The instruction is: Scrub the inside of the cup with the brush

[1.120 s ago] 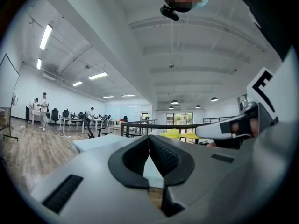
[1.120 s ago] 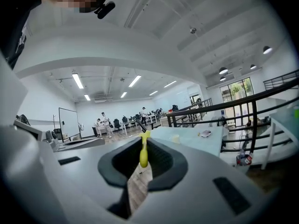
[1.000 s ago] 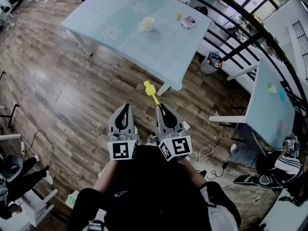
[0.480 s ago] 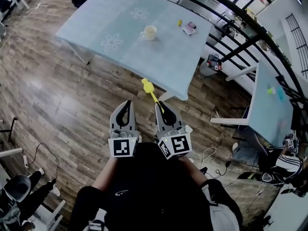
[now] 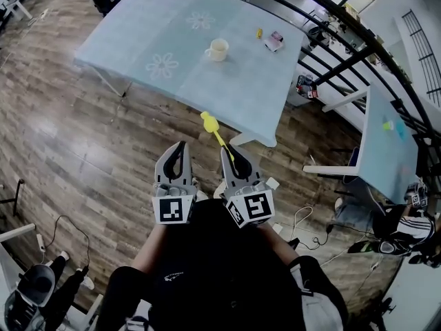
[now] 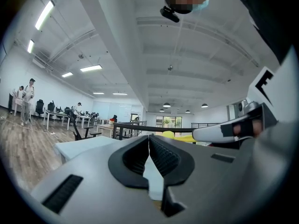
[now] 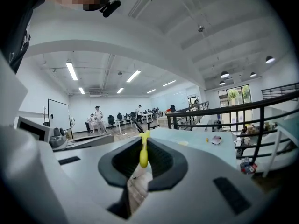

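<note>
Over the last second the table (image 5: 148,36) has slid closer in the head view, so the person seems to be walking up to it, both grippers held out ahead. The left gripper (image 5: 180,147) is fully closed and empty. The right gripper (image 5: 227,152) clamps the yellow brush (image 5: 216,134) by its handle, bristles forward. The cup (image 5: 218,49) stands upright on the table, well apart from the brush; scrubbing has not begun.
</note>
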Demonstrator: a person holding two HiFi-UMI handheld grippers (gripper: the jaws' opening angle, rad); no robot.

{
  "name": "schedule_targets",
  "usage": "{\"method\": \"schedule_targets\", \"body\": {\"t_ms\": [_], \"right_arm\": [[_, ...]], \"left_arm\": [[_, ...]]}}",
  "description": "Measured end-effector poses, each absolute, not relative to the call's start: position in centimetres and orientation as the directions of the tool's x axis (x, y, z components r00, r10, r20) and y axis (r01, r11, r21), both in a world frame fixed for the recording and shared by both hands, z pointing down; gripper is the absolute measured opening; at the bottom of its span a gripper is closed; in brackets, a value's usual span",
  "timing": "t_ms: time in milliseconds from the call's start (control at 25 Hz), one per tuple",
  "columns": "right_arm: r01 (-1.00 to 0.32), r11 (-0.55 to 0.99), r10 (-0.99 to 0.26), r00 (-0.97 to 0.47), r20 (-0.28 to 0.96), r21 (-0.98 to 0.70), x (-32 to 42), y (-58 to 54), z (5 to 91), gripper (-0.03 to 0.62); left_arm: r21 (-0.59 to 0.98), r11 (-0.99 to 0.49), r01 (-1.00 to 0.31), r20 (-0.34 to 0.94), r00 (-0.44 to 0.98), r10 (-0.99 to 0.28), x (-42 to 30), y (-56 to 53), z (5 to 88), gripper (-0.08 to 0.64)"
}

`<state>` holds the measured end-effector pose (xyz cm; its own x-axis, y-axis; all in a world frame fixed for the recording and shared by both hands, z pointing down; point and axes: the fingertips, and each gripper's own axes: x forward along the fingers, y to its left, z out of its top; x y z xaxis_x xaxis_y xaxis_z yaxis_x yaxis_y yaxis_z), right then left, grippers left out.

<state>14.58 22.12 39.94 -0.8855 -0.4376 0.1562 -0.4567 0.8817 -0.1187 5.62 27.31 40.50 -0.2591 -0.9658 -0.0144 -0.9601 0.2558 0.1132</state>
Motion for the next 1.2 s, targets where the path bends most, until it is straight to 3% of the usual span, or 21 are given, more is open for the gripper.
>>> {"method": "schedule_targets", "body": {"t_ms": [480, 1200], "right_arm": [[-0.479, 0.869, -0.455, -0.872, 0.184, -0.123, 12.8, 18.7, 41.2, 0.038], [-0.516, 0.834, -0.487, -0.855, 0.179, -0.196, 8.5, 5.0, 41.9, 0.038]], "left_arm": [[0.091, 0.197, -0.976, -0.007, -0.199, -0.980, 4.3, 23.7, 41.7, 0.015], [0.072, 0.134, -0.988, 0.026, -0.133, -0.991, 0.3, 10.3, 41.7, 0.015]]}}
